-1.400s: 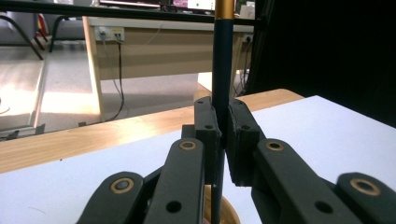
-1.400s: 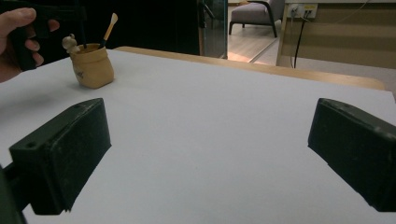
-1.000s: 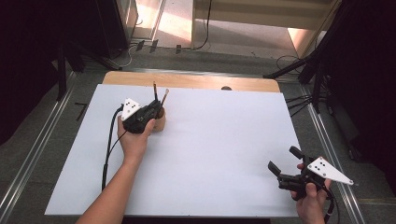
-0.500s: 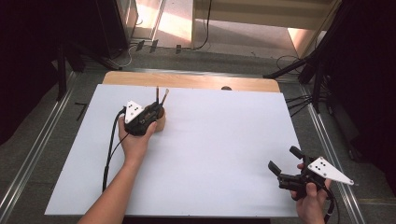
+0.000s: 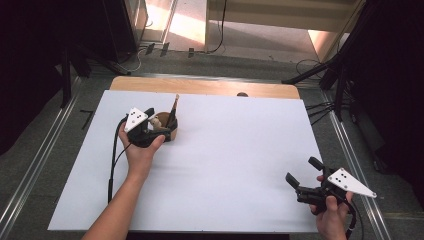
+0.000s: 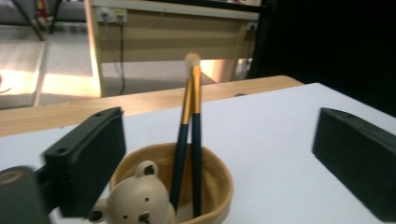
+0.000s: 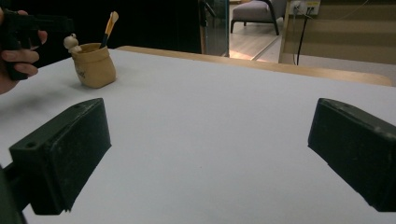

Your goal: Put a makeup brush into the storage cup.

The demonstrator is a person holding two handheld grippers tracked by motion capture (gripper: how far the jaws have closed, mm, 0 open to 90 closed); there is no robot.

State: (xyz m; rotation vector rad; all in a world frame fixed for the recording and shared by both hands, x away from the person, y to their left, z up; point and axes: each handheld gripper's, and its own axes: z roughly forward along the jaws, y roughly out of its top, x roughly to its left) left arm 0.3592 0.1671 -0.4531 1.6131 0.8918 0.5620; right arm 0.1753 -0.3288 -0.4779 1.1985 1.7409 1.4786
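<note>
With my left gripper [image 5: 161, 126] jaws just opened wide, nothing between them, and the brushes [image 6: 189, 135] standing in the bear cup [image 6: 187, 186], I back straight off without clipping them, right gripper [image 5: 300, 179] jaws apart.

No text, label, brand, number or sign can be read in any of the views.
</note>
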